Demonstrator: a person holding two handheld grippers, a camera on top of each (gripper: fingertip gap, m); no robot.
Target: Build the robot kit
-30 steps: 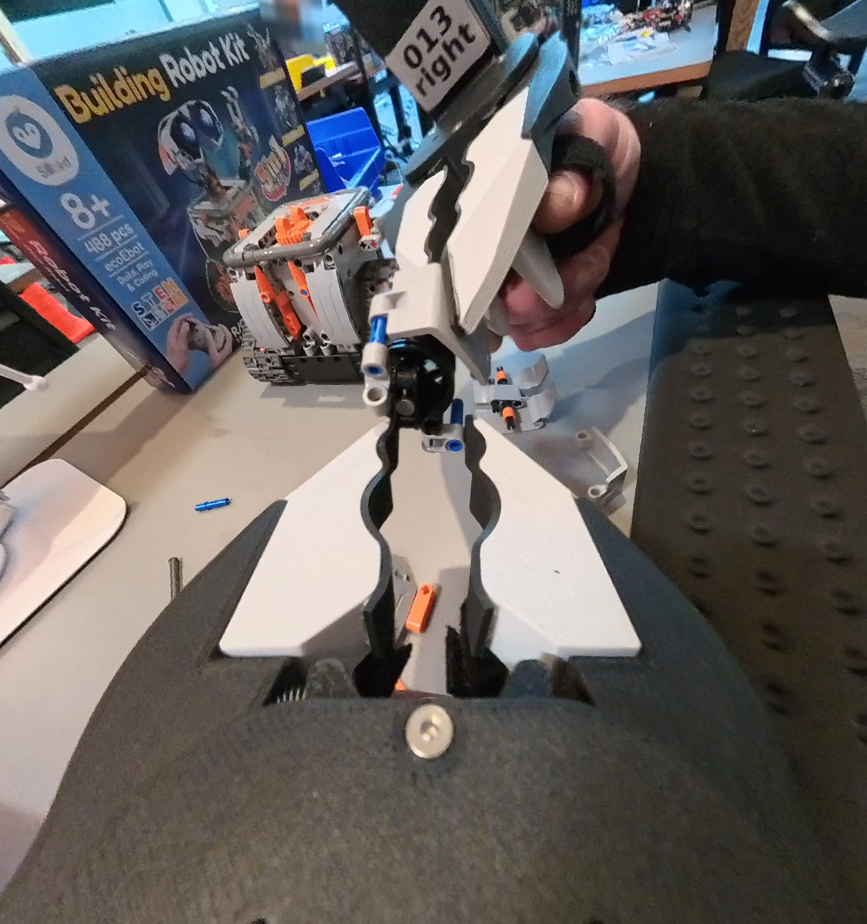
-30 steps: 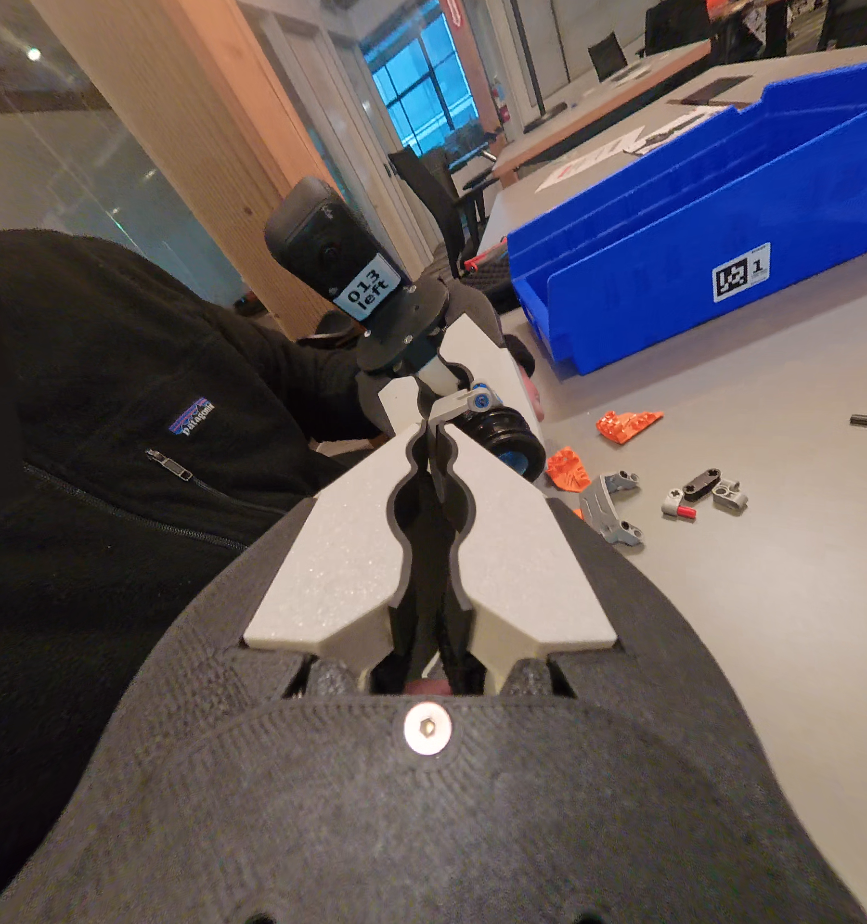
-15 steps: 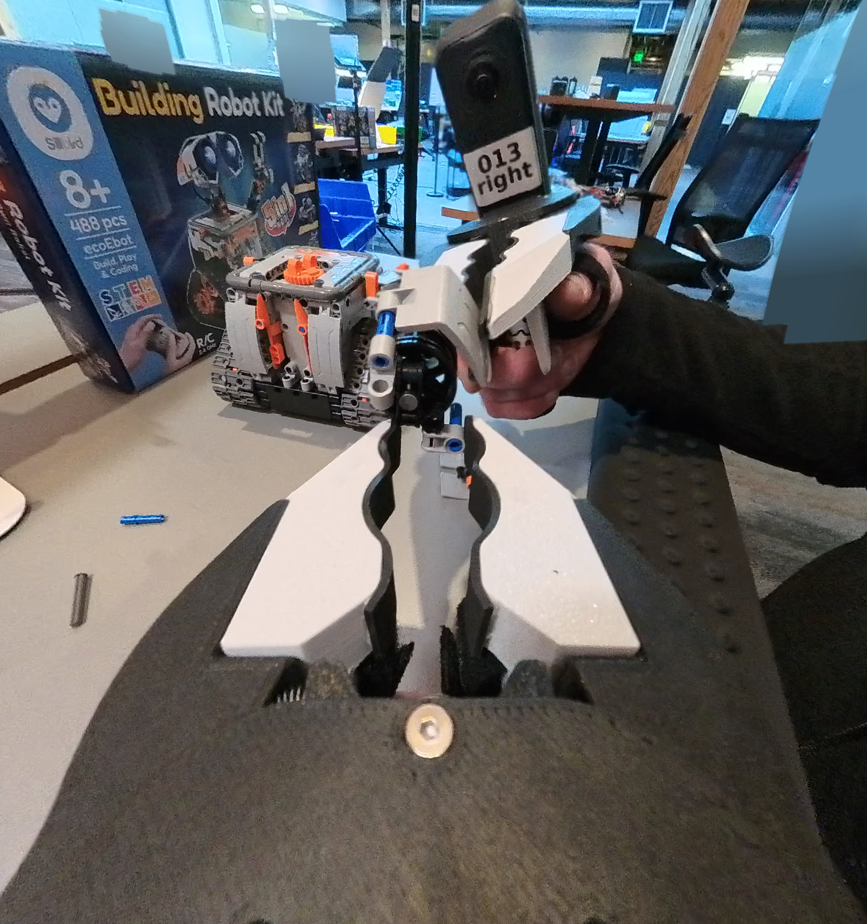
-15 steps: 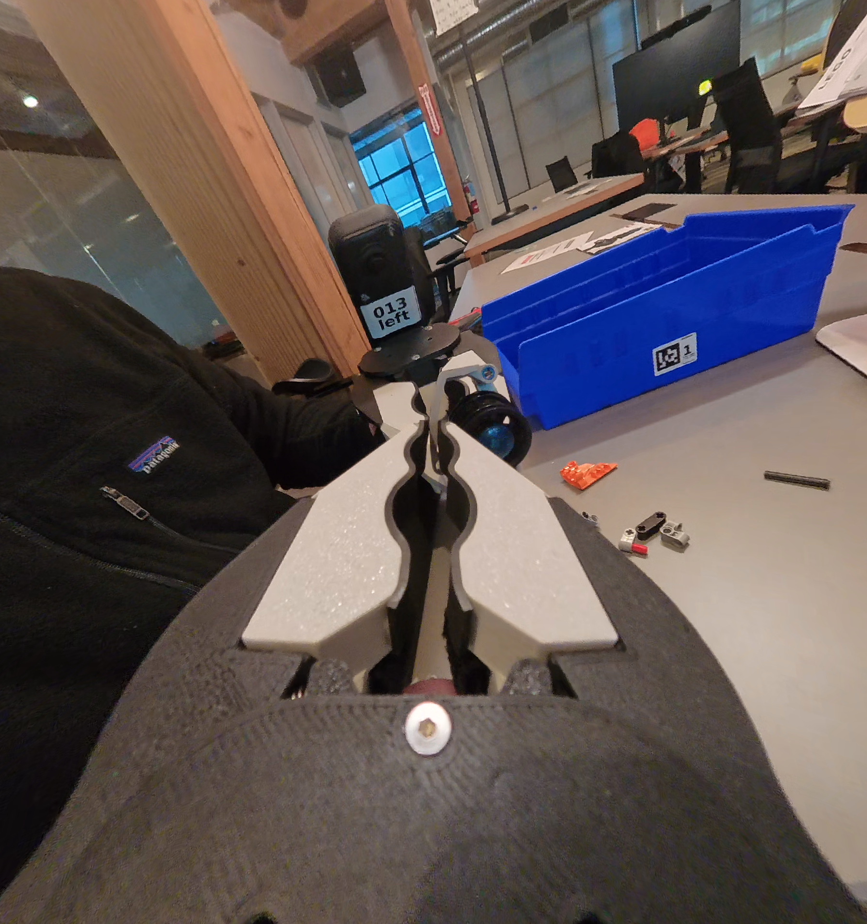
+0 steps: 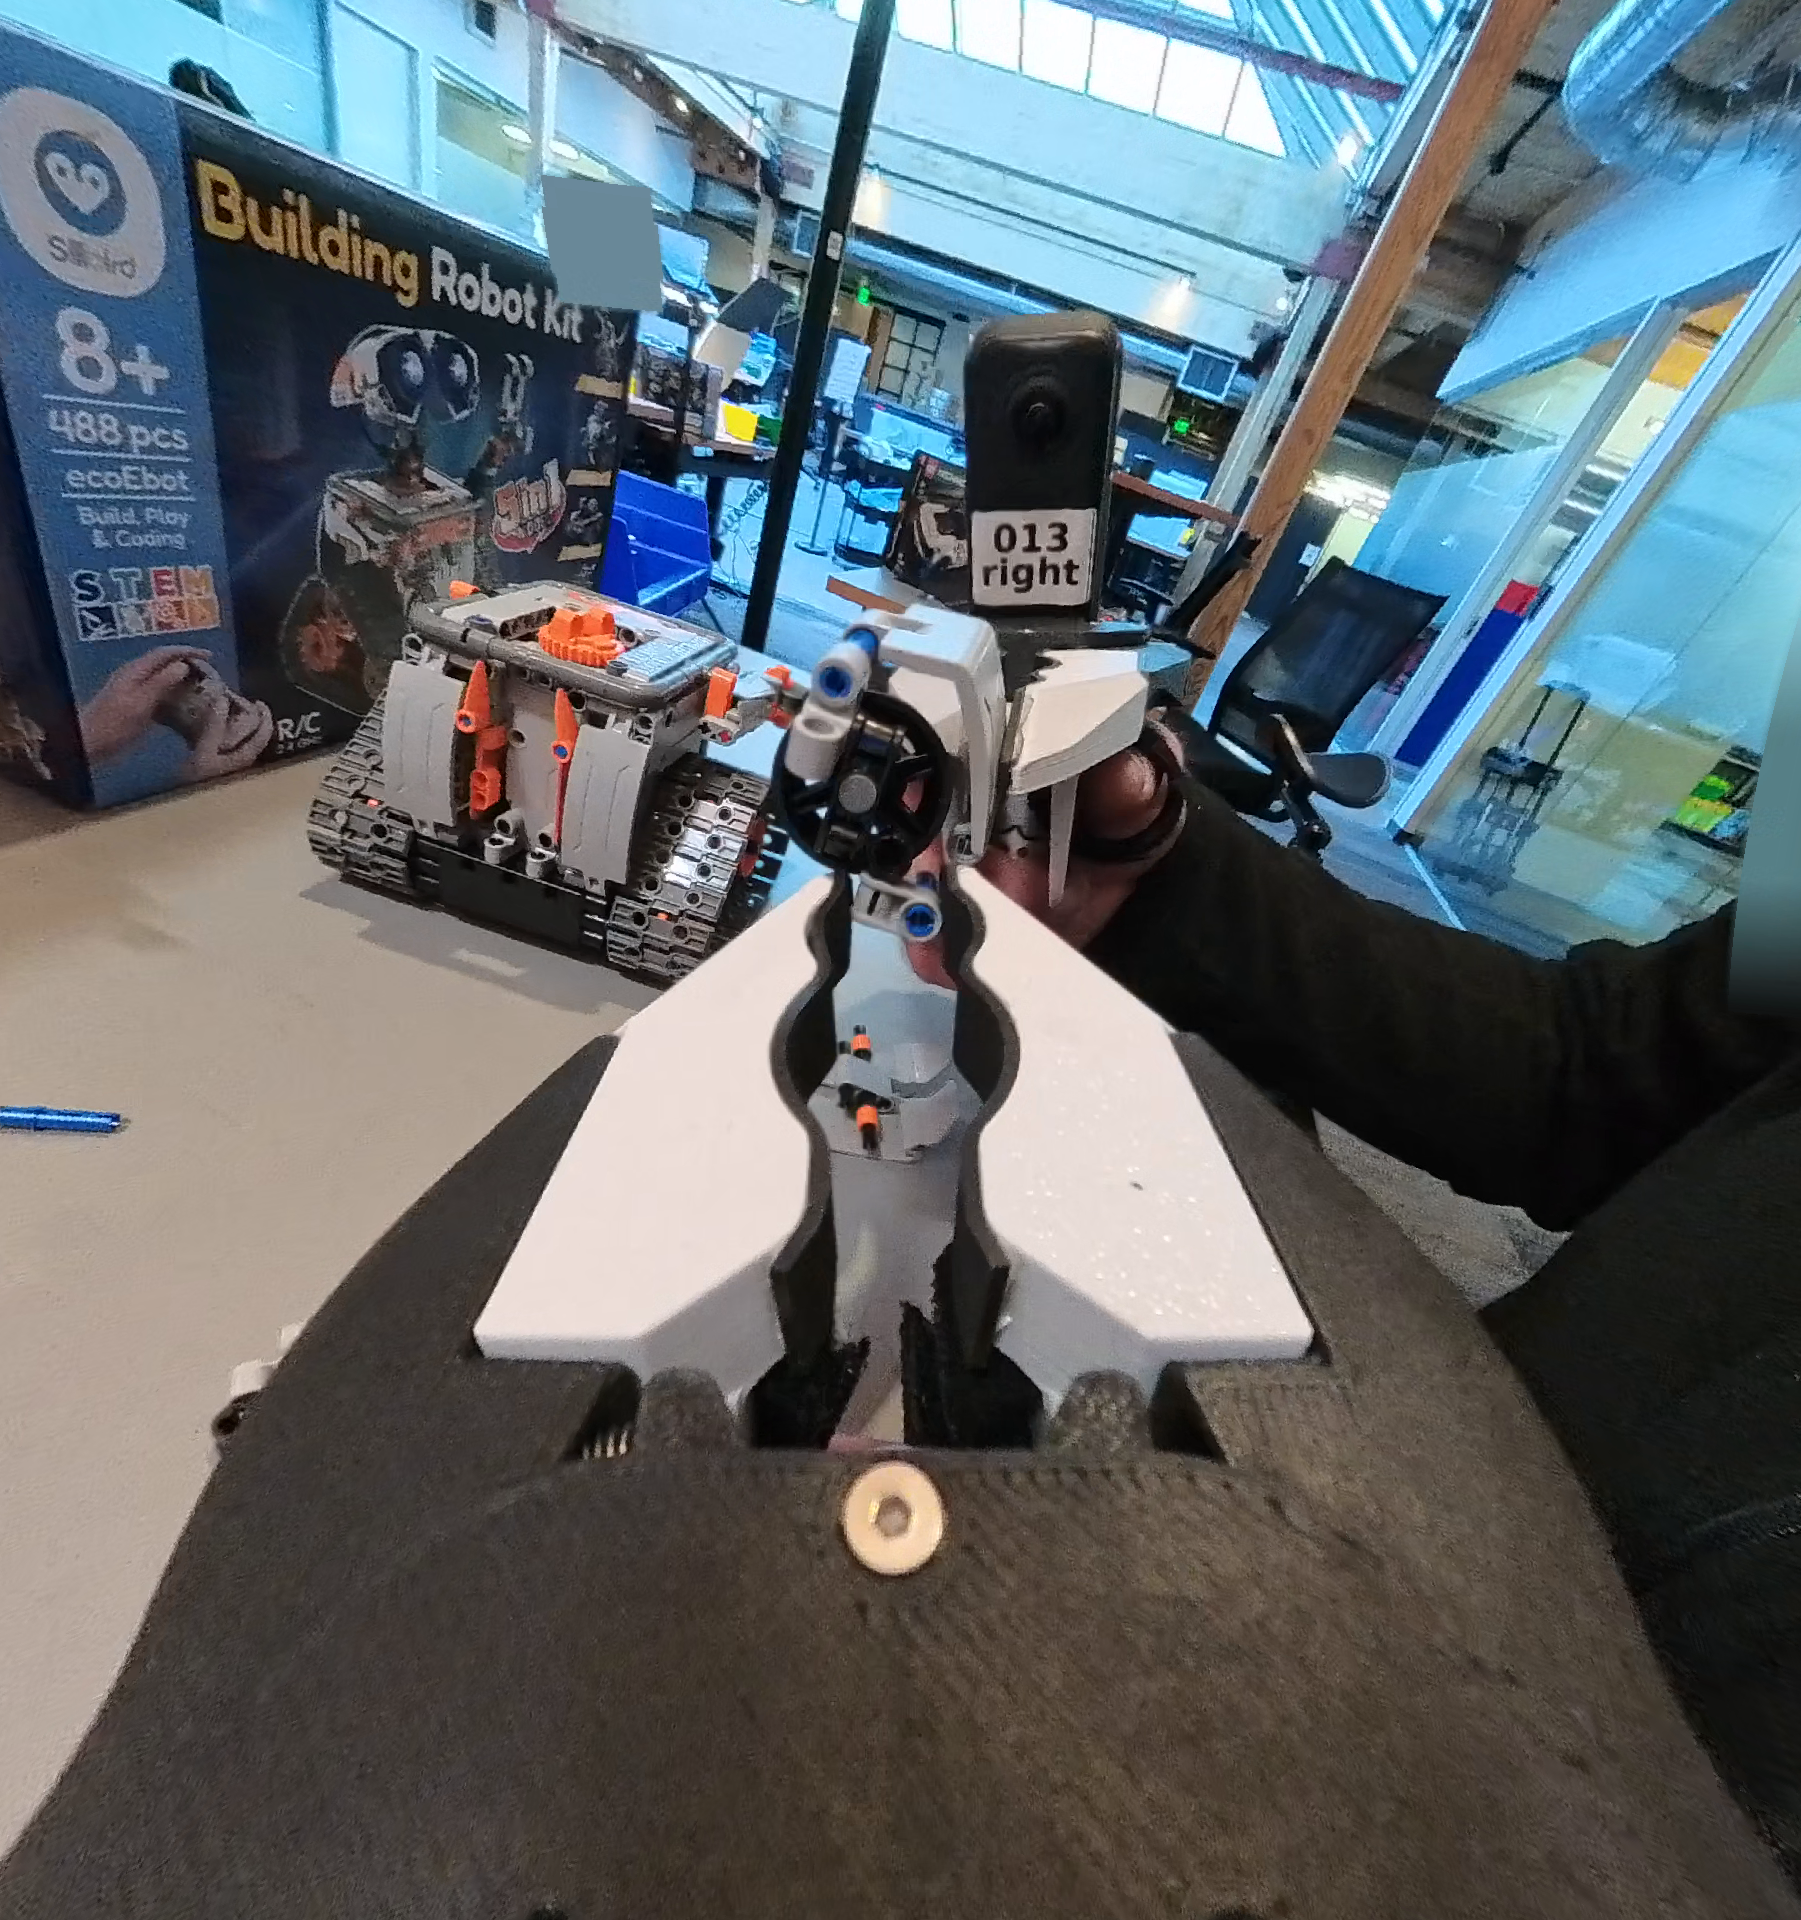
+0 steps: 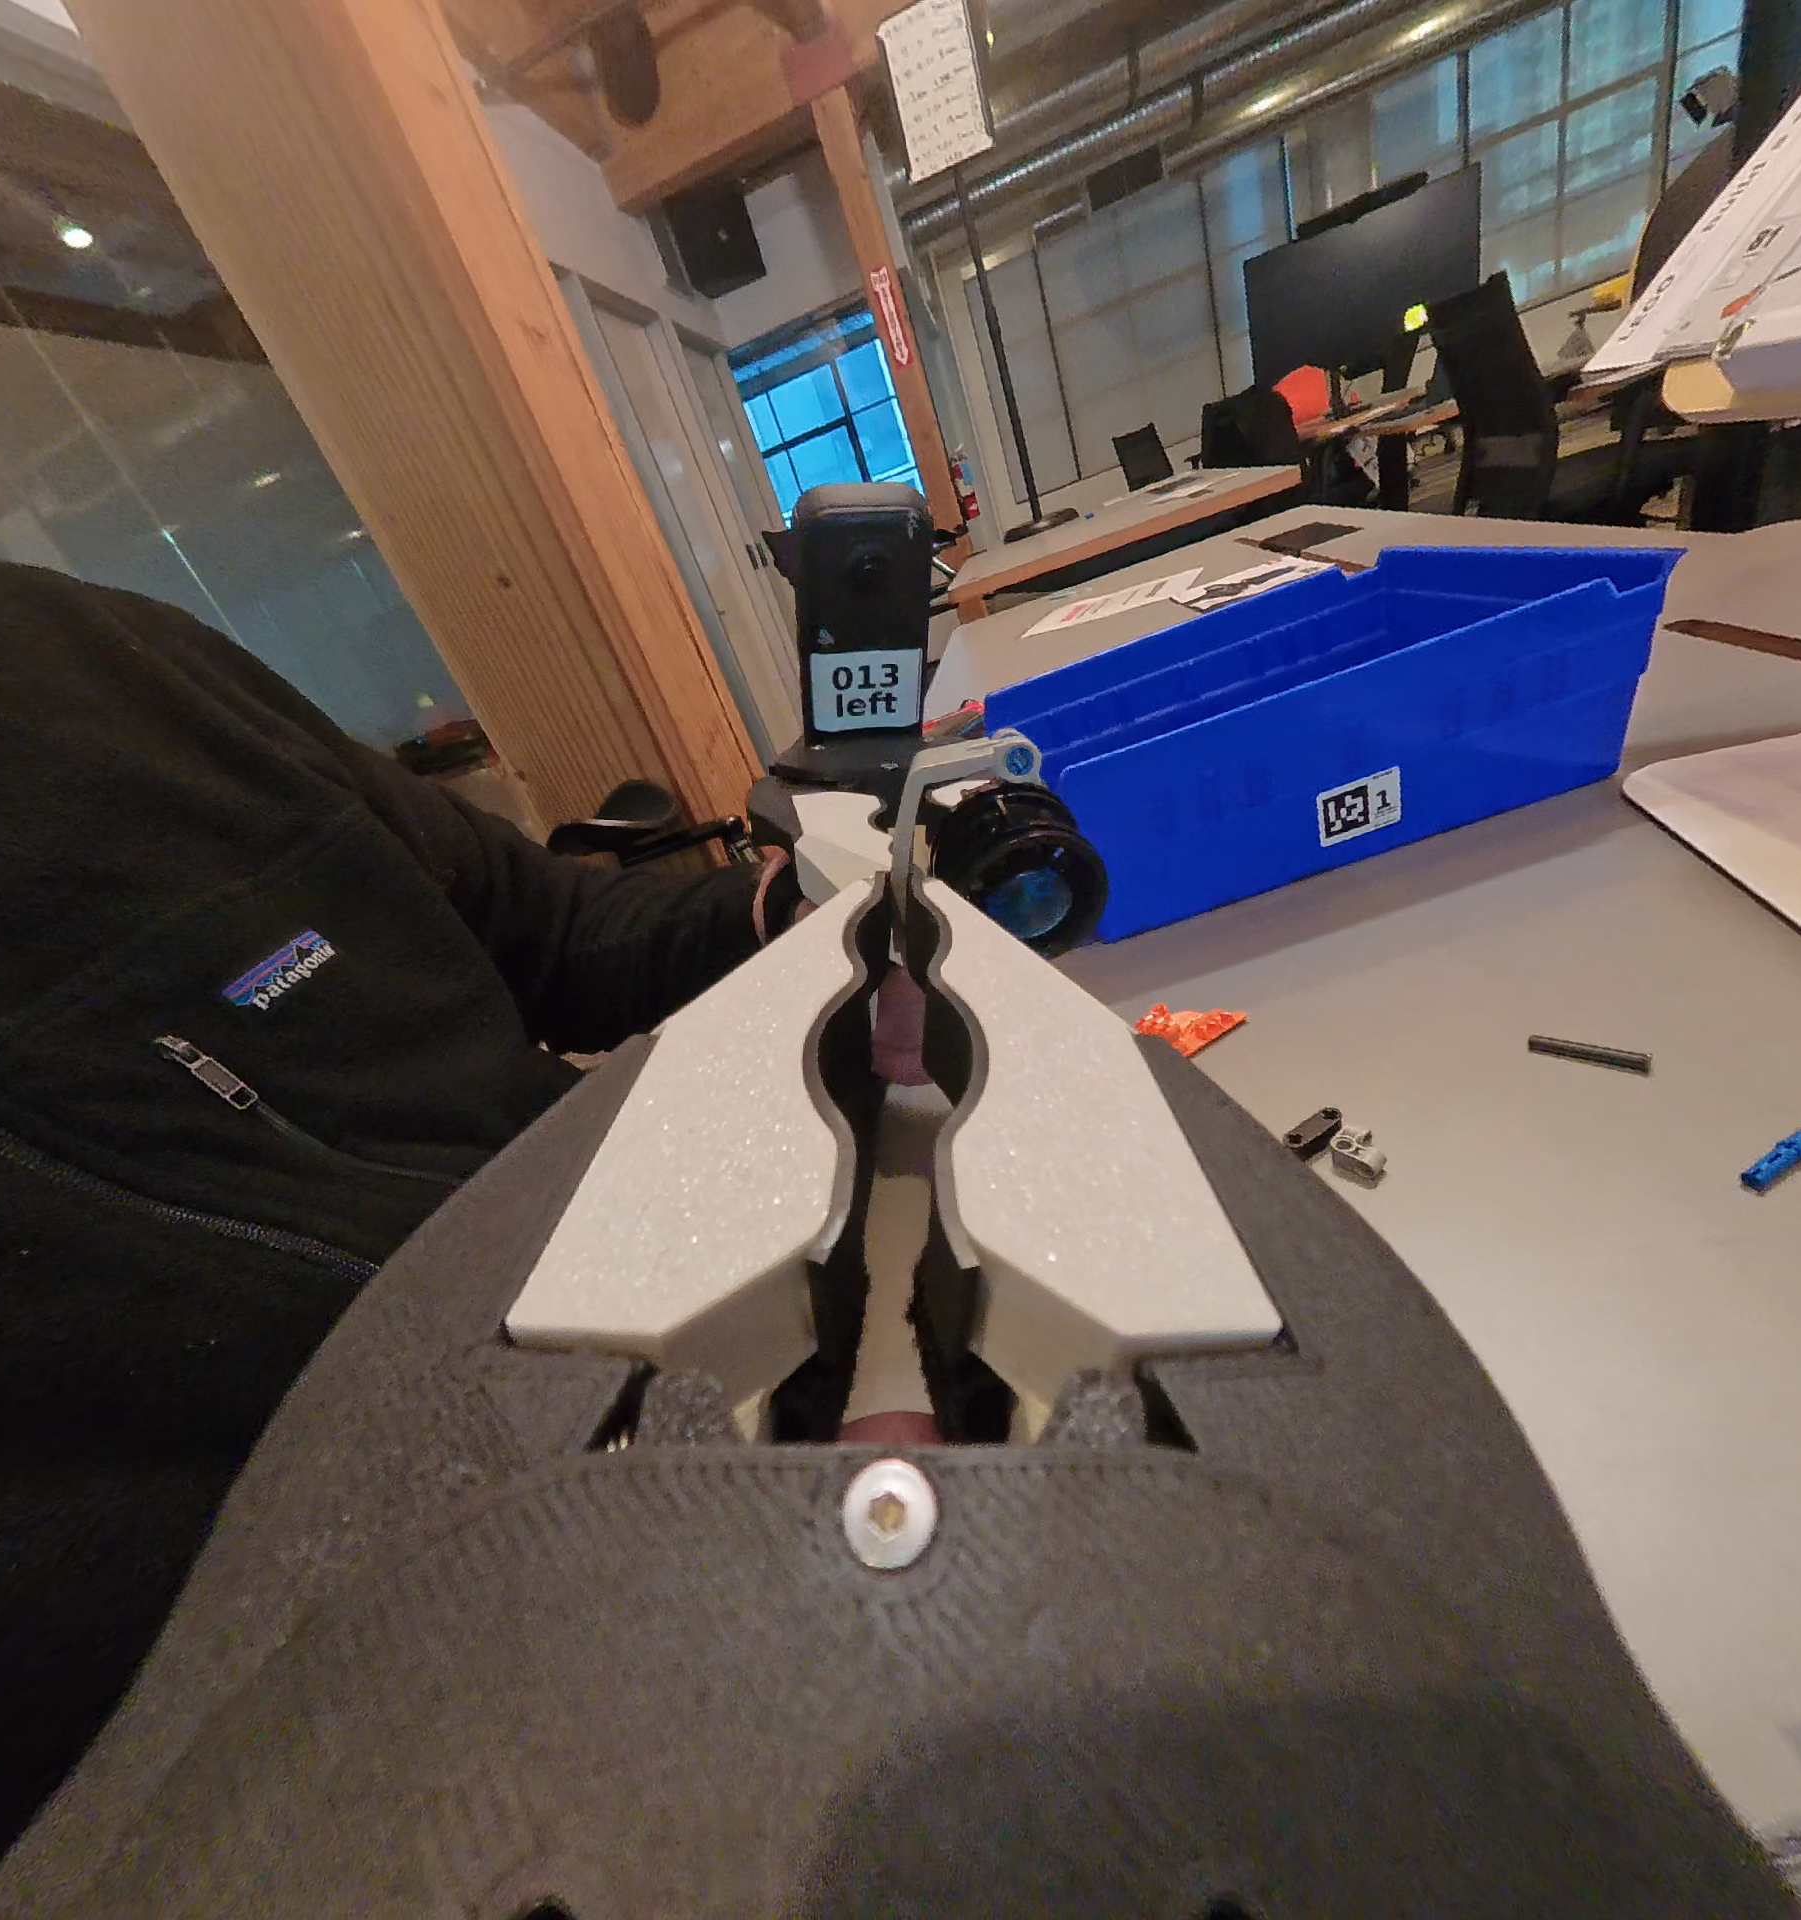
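Both tongs lifted higher | right tongs (image 6: 901, 902) clamp wheel assembly (image 6: 1010, 862) | left tongs (image 5: 896, 914) pinch its connector, contact partly hidden

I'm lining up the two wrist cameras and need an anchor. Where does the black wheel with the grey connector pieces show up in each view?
Left wrist view: the black wheel sits at centre, just above the left gripper tips, side-on, spokes showing.
Right wrist view: the same wheel sits just right of the right gripper tips, in front of the blue bin.
Shared landmark: the grey tabletop.
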